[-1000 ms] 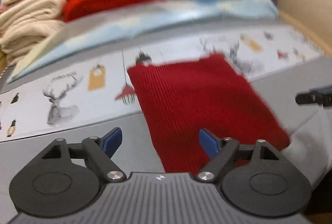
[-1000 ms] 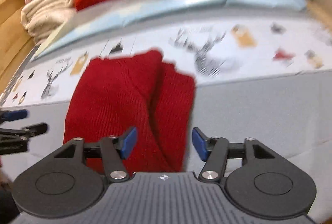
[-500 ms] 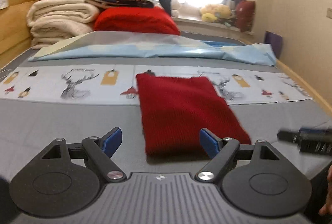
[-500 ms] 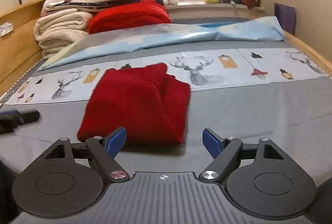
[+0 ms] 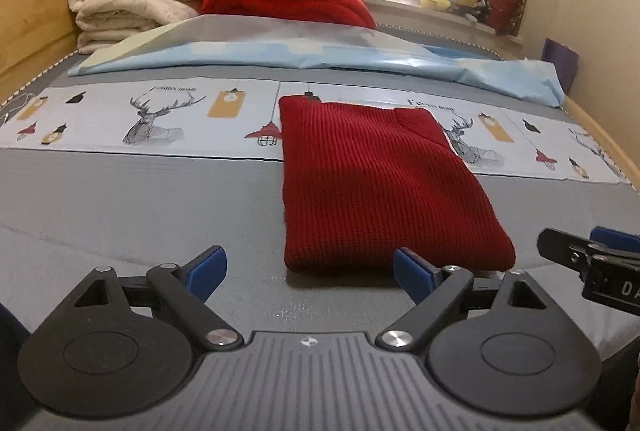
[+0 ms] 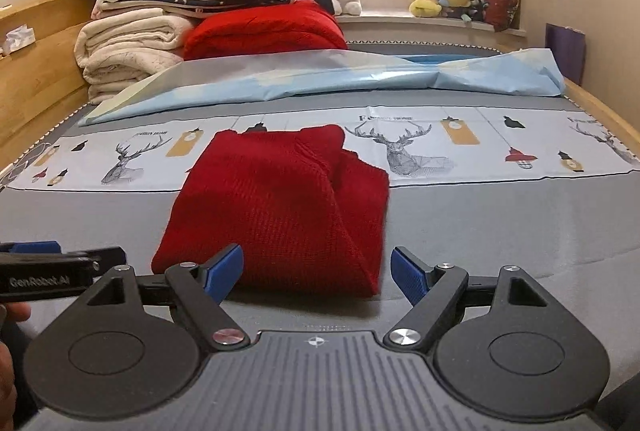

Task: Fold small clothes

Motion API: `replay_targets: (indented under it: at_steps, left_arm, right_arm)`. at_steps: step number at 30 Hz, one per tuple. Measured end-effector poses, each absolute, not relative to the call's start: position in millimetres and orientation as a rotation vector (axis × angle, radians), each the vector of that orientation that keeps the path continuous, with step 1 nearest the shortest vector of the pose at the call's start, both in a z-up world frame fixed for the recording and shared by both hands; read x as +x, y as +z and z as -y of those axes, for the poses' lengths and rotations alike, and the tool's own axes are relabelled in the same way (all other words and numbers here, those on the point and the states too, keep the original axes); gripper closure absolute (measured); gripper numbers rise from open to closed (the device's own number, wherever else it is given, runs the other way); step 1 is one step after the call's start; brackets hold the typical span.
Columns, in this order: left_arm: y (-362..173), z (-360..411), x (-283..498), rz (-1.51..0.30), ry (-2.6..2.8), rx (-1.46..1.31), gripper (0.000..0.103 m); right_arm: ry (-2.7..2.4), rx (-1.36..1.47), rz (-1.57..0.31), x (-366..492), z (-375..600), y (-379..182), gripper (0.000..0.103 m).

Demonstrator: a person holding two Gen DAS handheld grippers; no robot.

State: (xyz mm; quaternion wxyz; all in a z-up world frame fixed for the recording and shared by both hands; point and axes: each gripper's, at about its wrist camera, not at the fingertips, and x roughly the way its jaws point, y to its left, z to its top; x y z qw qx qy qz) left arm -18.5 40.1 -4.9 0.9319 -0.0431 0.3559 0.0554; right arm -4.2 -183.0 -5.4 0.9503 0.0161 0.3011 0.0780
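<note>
Red knit top (image 5: 380, 183) flat on the grey bed (image 5: 140, 211), long way pointing off, just past the wide-apart, empty left gripper (image 5: 310, 267) and right gripper (image 6: 316, 267), both equally near.

Both grippers point forward and down, side by side. The left gripper (image 5: 310, 271) has just been opening – nothing between its jaws. The right gripper (image 6: 317, 268) stands wide, likewise empty.

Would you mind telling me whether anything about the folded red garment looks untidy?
The red garment lies folded on the bed, but its right side bunches into a raised ridge with uneven far edges.
</note>
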Motion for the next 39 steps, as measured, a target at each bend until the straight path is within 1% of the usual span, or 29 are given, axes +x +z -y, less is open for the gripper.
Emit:
replay_targets:
  at_steps: [13, 39]
  left_arm:
    - [-4, -28, -23, -0.676, 0.077, -0.069, 0.01]
    - [-8, -32, -18, -0.683, 0.068, -0.086, 0.01]
  right_arm:
    - [0.173, 0.033, -0.61, 2, 172, -7, 0.02]
    - [0.191, -0.012, -0.602, 5, 160, -8, 0.02]
